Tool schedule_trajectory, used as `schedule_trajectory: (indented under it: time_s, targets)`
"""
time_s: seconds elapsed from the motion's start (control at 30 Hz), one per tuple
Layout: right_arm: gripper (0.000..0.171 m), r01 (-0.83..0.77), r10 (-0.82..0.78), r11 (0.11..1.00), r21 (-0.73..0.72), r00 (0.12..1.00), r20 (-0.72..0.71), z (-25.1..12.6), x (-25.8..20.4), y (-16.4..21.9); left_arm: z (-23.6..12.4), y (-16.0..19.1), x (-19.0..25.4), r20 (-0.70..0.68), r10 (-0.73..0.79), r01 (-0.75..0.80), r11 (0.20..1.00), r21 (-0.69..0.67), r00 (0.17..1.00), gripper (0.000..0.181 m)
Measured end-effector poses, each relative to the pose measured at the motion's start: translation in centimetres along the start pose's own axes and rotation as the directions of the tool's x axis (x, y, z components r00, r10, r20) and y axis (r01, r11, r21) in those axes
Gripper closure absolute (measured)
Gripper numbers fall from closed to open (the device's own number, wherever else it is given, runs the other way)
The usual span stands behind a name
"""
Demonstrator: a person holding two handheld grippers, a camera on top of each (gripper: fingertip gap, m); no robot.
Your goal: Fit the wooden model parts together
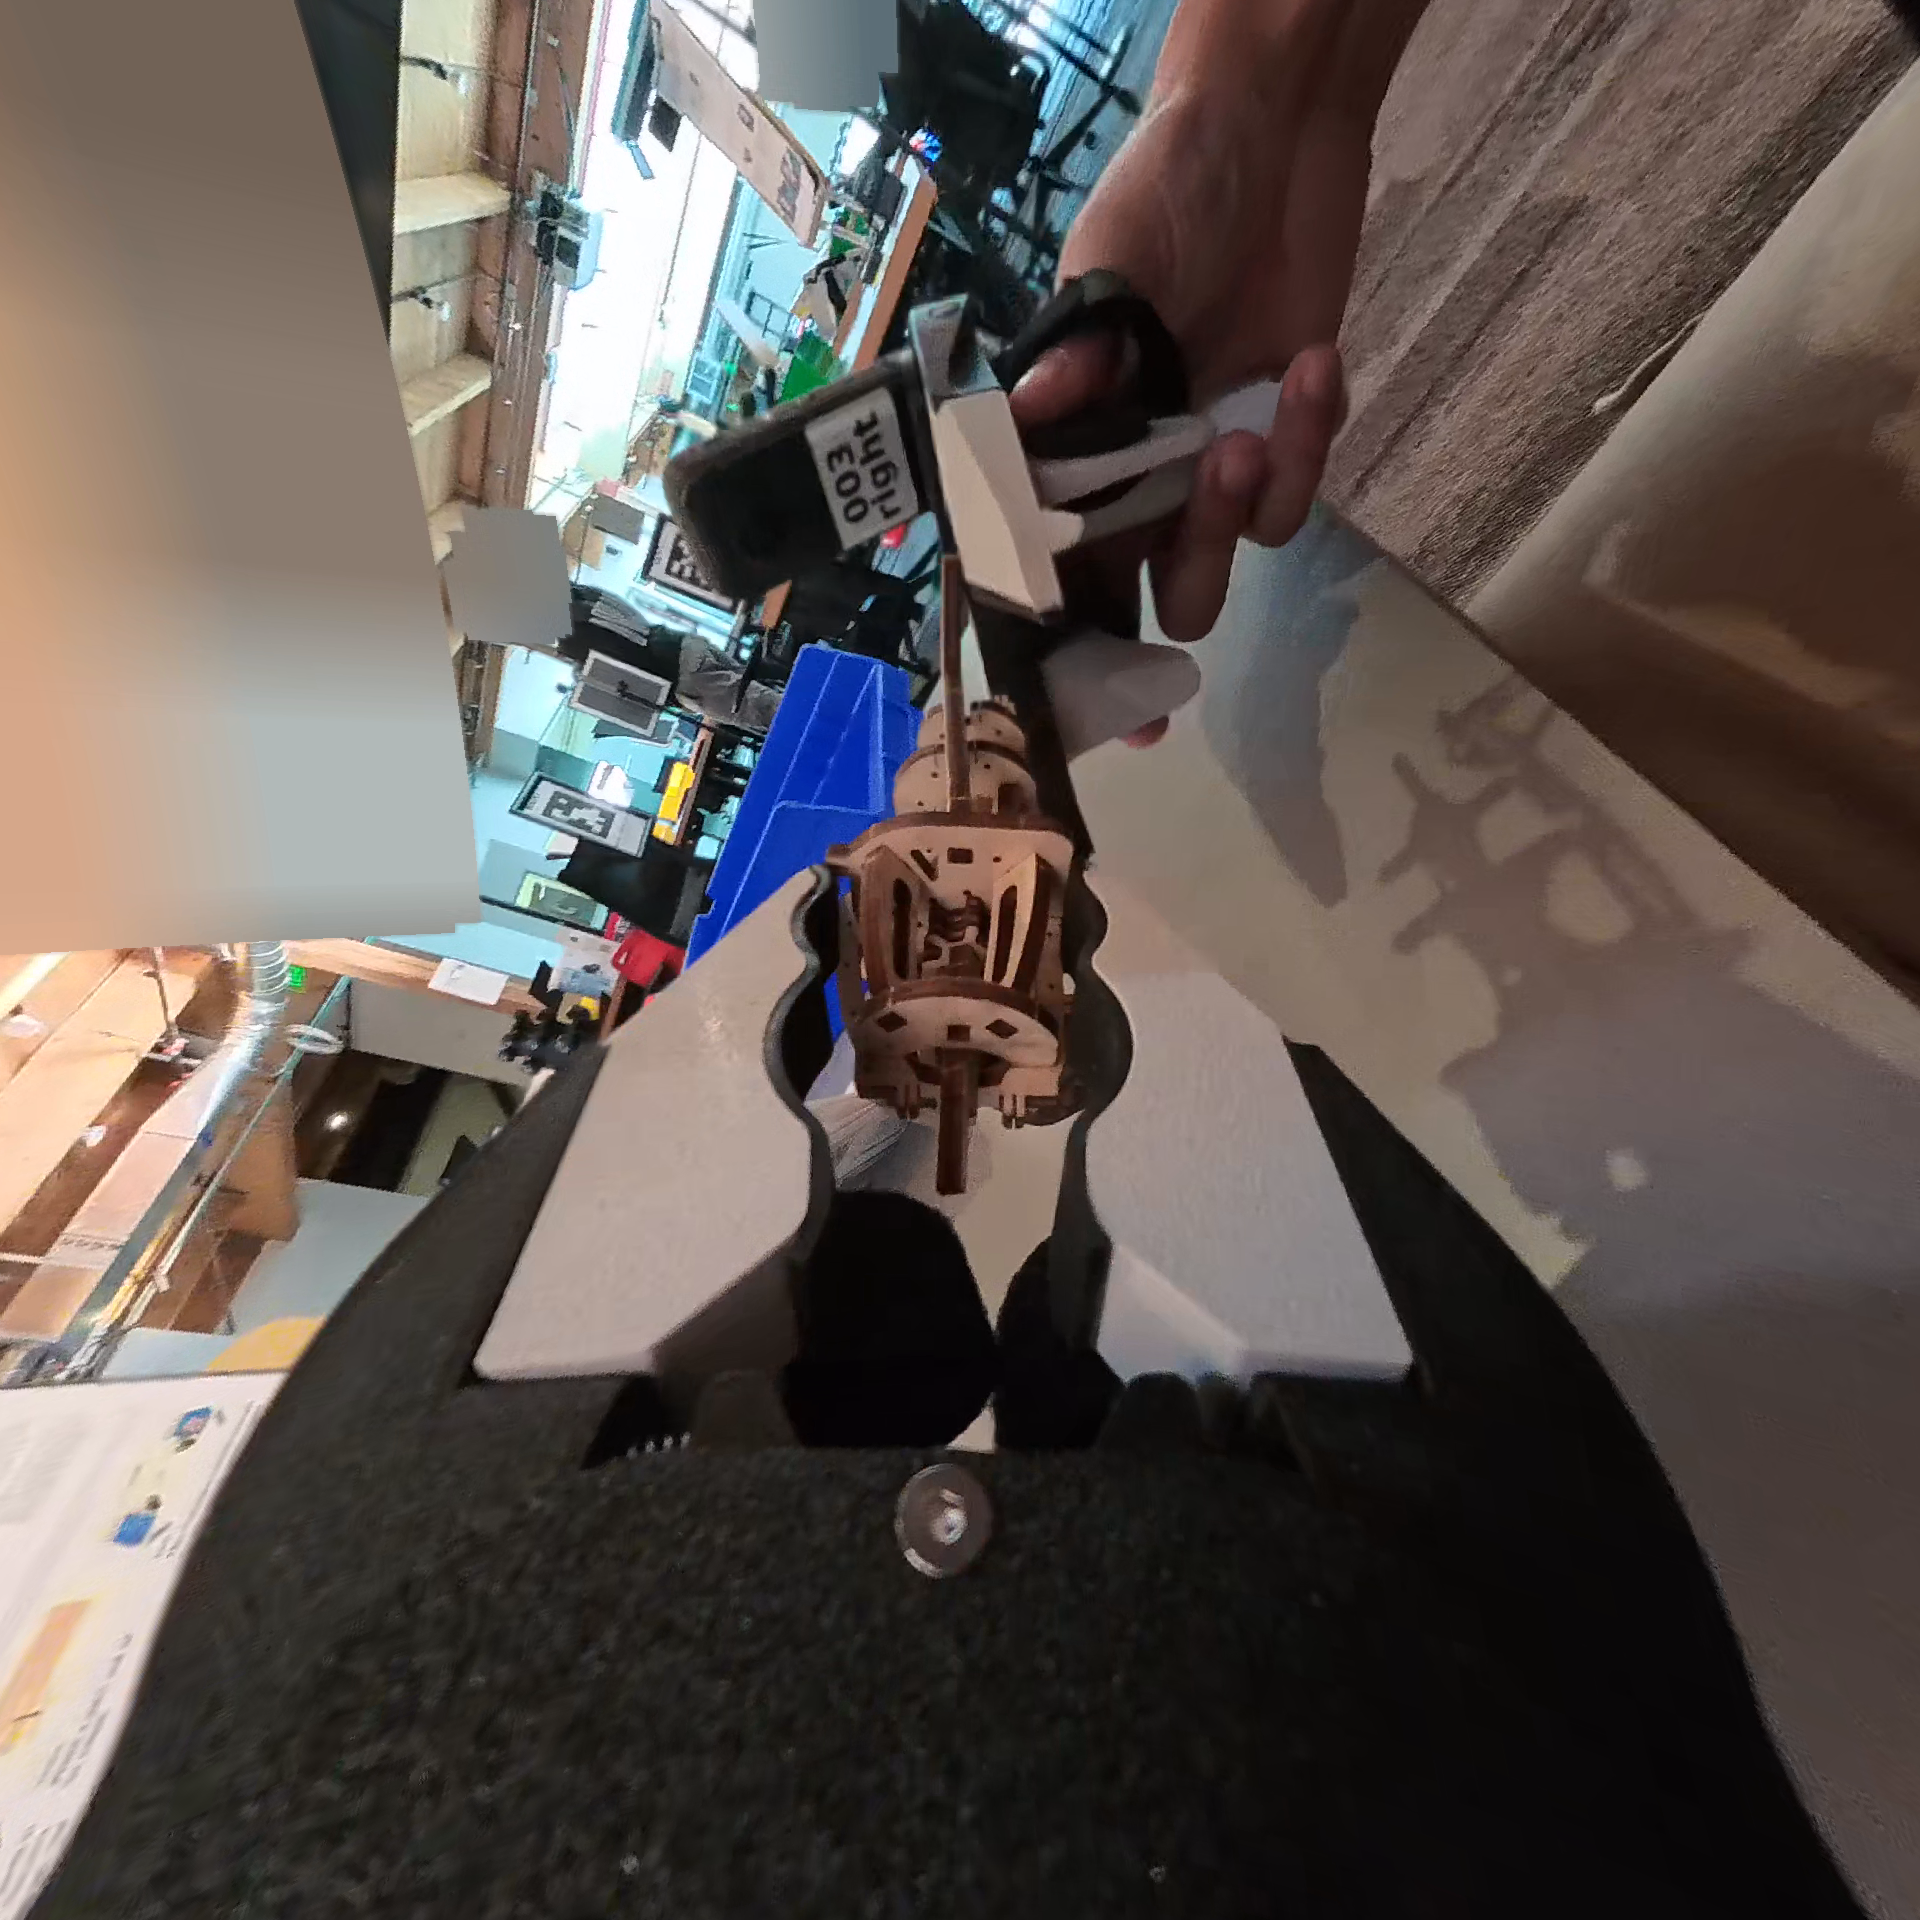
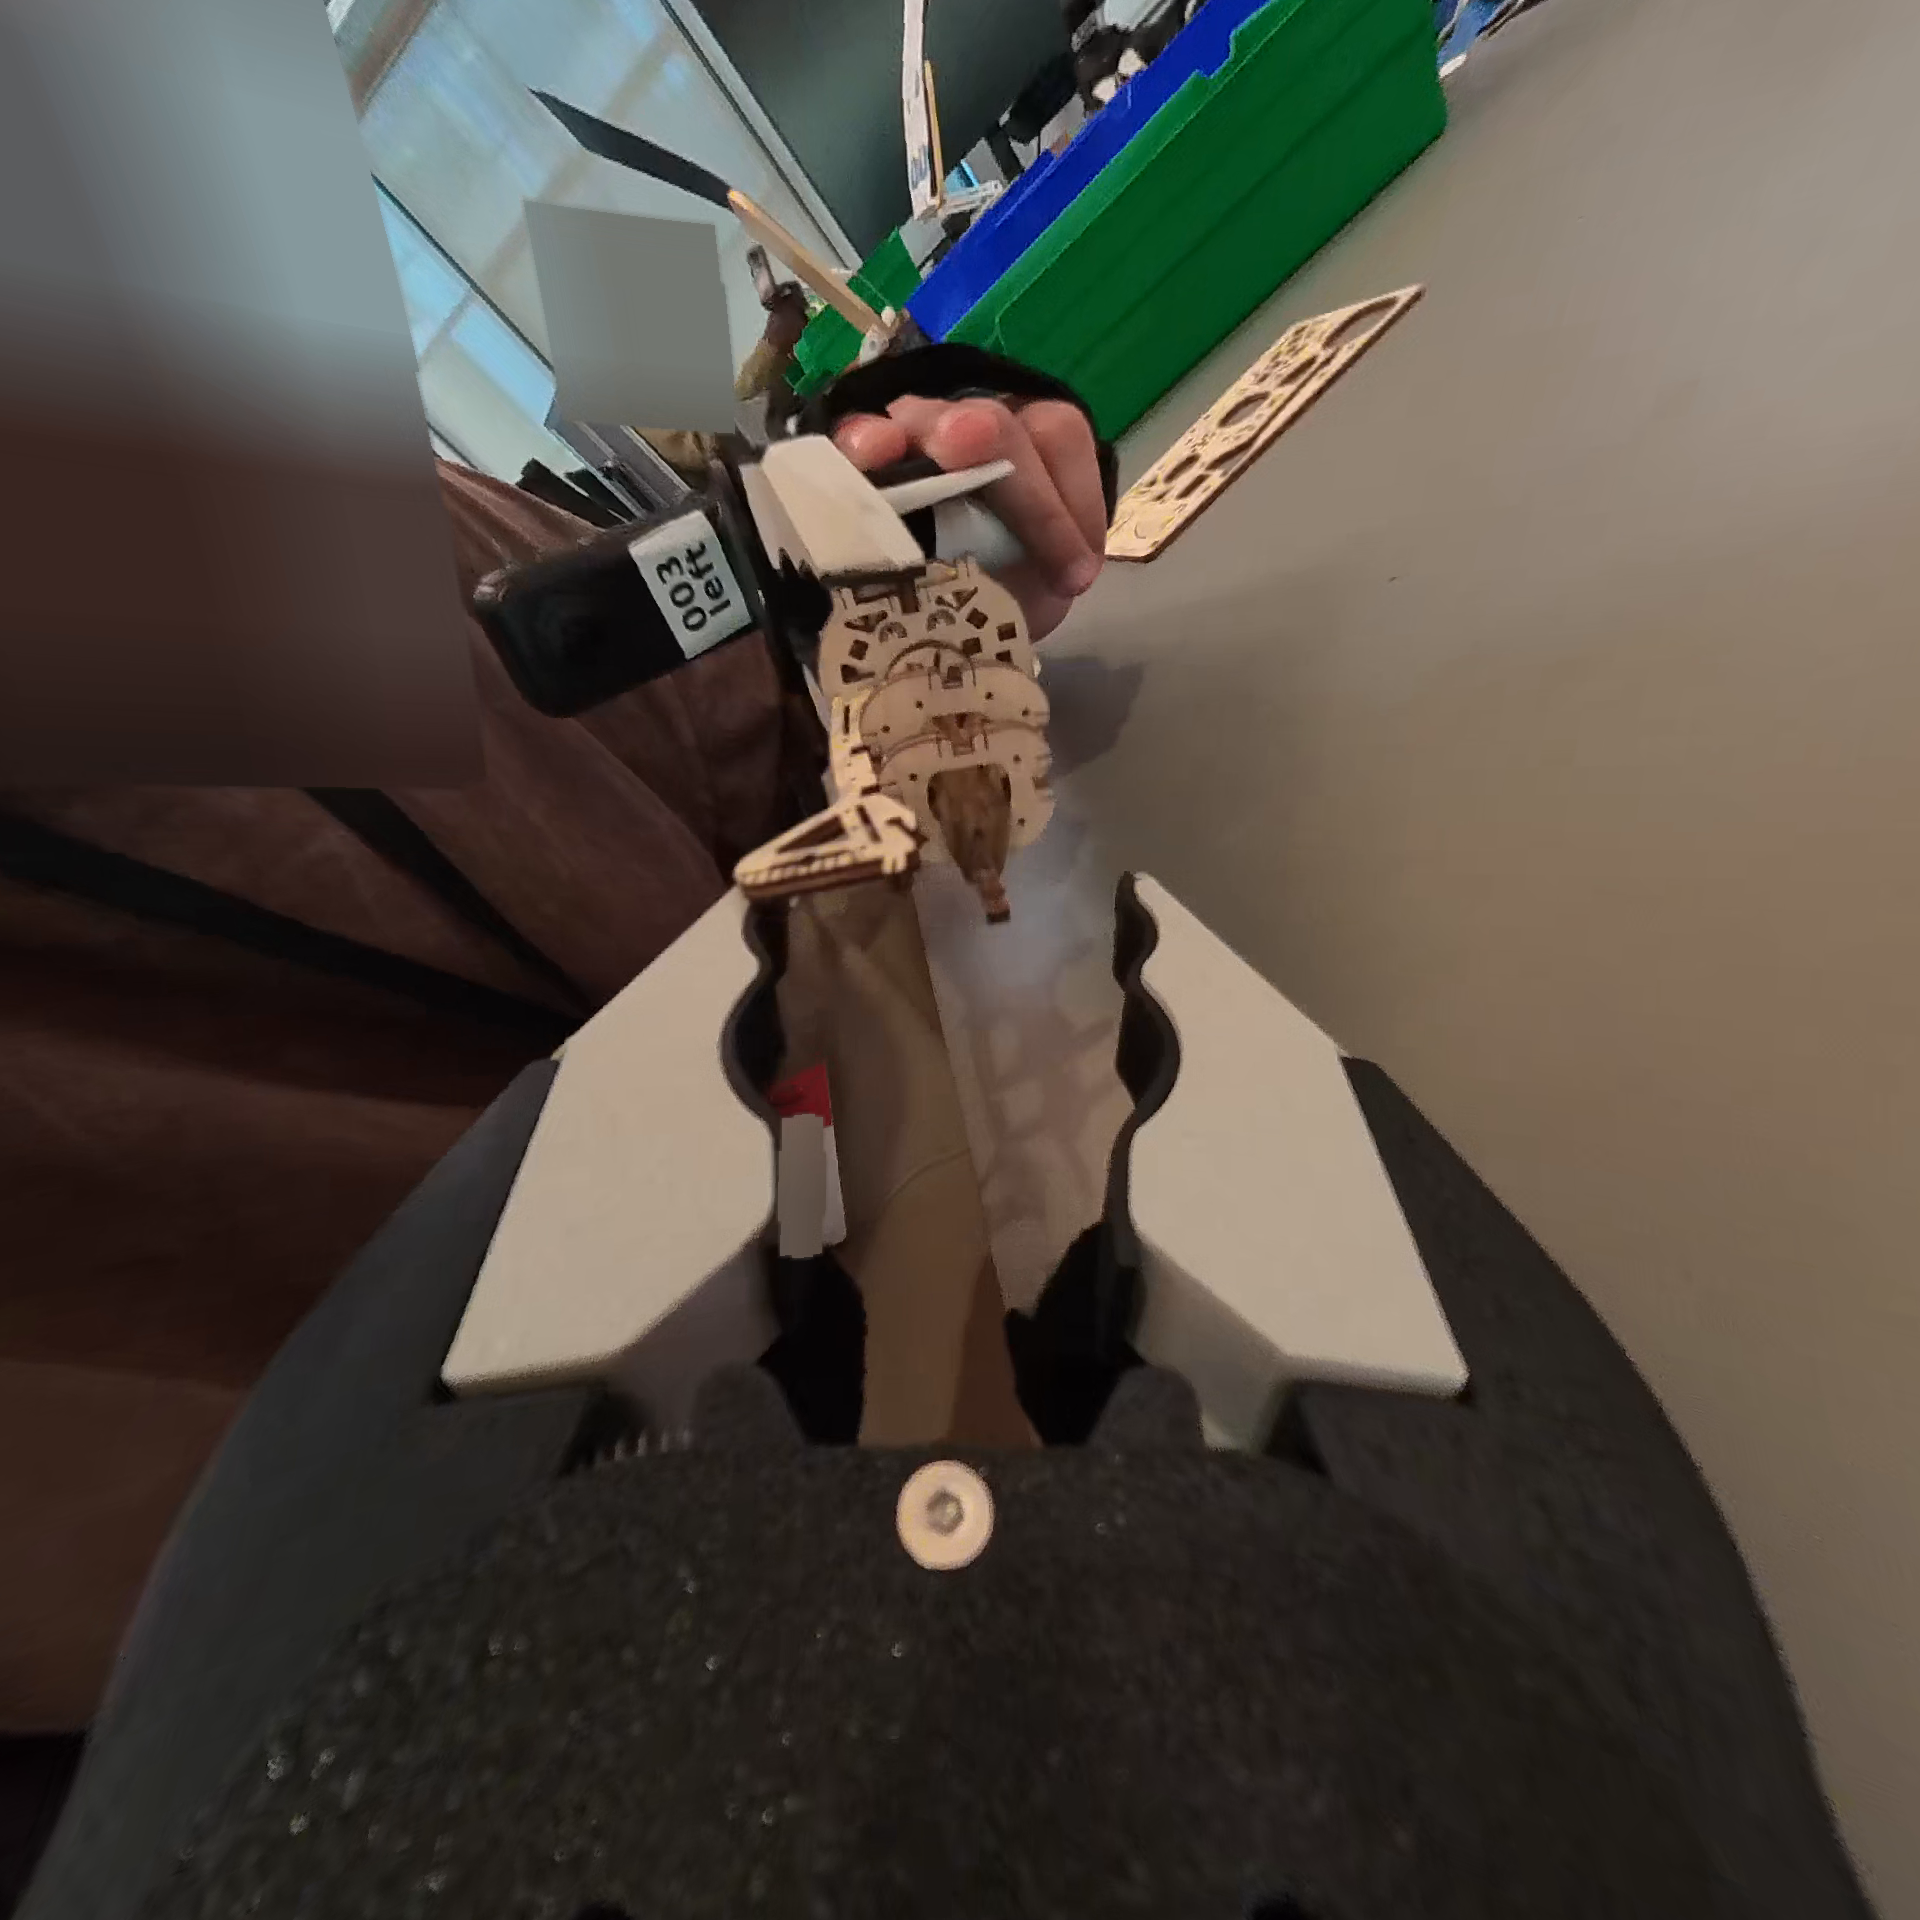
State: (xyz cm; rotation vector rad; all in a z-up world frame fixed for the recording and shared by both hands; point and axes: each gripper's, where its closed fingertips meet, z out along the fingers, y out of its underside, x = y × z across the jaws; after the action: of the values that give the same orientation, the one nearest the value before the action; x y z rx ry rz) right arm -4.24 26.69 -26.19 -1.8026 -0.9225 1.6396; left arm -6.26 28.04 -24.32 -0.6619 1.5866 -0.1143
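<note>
A round laser-cut wooden model (image 1: 956, 966) sits between the fingers of my left gripper (image 1: 951, 894), which is shut on it and holds it above the table. A thin dark axle (image 1: 951, 665) sticks out of the model toward my right gripper (image 1: 1060, 655), which a hand holds farther off. In the right wrist view the model (image 2: 935, 707) faces me, with a triangular wooden piece (image 2: 821, 847) jutting from its lower left. My right gripper (image 2: 940, 899) is open and empty, and the axle tip (image 2: 987, 862) is just beyond its fingertips. The left gripper (image 2: 935, 566) grips the model's far end.
A flat wooden parts sheet (image 2: 1257, 416) lies on the grey table (image 2: 1558, 831) beside a green bin (image 2: 1247, 239) and a blue bin (image 2: 1039, 218). The blue bin (image 1: 821, 748) stands behind the model. A printed sheet (image 1: 83, 1558) lies lower left.
</note>
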Motion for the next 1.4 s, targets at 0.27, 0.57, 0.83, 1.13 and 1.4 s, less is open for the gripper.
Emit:
schedule_trajectory:
  time_s: [0.27, 0.57, 0.83, 1.13, 1.4]
  targets:
    - [0.134, 0.29, -0.283, 0.957, 0.019, 0.944, -0.173, -3.0, -0.6, -2.4, 0.3, -0.3, -0.4, -0.043, -0.225, 0.227, 0.973, 0.035, 0.973, 0.142]
    - [0.157, 0.571, -0.588, 0.807, -0.151, 0.752, -0.299, -1.7, -2.0, -2.4, 0.5, -1.0, 0.8, -0.36, -0.627, 0.688, 0.723, 0.062, 0.691, 0.141]
    - [0.168, 0.547, -0.565, 0.822, -0.158, 0.751, -0.341, -2.3, -1.5, -2.7, 1.0, 0.2, 1.2, -0.42, -0.728, 0.799, 0.601, -0.013, 0.541, 0.141]
    - [0.168, 0.31, -0.31, 0.95, -0.043, 0.91, -0.275, -2.5, -0.1, -2.2, 1.4, 0.9, 1.6, -0.458, -0.808, 0.873, 0.471, -0.124, 0.371, 0.142]
    - [0.168, 0.099, -0.082, 0.992, 0.073, 0.975, -0.208, -2.4, 2.3, -0.9, 1.9, 2.5, 2.6, -0.447, -0.873, 0.891, 0.349, -0.29, 0.196, 0.142]
